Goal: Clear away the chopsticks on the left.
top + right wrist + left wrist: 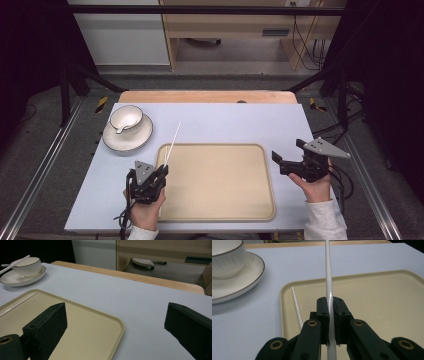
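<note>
The left gripper has its two black jaws pressed together on a white chopstick — in the left gripper view the stick runs straight up between the pads and out ahead of them, its thin tip pointing away over the table. In the high view that chopstick rises at a slant from the gripper toward the far side, its tip over the pale blue tabletop beyond the tray's far rim.

A second white chopstick lies just to the left of the clamped jaws and a little below them, resting flat on the beige tray near its left rim, apart from the held one.

Farther ahead and to the left of this gripper stands a white bowl with a dark rim, sitting on a white saucer; both are off the tray, well apart from the jaws.

The right gripper hovers beside the tray's right rim with its jaws spread wide and nothing between them — in the right gripper view the tray's corner and bare tabletop lie in the gap.
</note>
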Demonstrator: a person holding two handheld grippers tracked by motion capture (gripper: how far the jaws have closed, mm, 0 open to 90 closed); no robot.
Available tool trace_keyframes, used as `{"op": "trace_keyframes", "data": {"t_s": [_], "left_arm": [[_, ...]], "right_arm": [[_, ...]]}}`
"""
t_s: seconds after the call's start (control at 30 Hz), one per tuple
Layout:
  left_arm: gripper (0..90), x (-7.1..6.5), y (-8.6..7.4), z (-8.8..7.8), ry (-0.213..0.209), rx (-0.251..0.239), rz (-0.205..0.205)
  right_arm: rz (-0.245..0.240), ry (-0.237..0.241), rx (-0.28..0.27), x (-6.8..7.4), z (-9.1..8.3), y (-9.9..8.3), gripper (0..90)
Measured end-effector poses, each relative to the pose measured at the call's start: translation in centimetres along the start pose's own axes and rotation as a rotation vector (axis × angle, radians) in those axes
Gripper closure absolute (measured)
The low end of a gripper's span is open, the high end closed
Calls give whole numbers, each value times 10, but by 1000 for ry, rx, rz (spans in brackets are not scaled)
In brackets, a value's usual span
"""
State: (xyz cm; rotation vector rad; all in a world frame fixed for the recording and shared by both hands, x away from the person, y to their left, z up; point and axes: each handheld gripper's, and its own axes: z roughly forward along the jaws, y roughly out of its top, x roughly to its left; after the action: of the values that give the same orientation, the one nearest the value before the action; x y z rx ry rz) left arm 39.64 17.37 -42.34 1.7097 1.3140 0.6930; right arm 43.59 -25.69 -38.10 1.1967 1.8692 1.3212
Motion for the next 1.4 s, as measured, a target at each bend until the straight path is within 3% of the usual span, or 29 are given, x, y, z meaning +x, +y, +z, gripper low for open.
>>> {"op": "trace_keyframes", "data": {"t_s": [0.23, 0.5, 0.9, 1.4], "left_arm": [[843, -4, -24, 5, 13, 15, -61], [843, -11, -48, 15, 14, 64, -83], [842, -18, -55, 25, 18, 134, -64], [839, -23, -55, 28, 35, 162, -42]], "right_arm": [[-6, 0, 5, 1, 2, -1, 49], [-10, 2, 17, 3, 5, -2, 49], [-16, 7, 25, 4, 8, -3, 51], [-18, 7, 28, 5, 9, -3, 51]]}}
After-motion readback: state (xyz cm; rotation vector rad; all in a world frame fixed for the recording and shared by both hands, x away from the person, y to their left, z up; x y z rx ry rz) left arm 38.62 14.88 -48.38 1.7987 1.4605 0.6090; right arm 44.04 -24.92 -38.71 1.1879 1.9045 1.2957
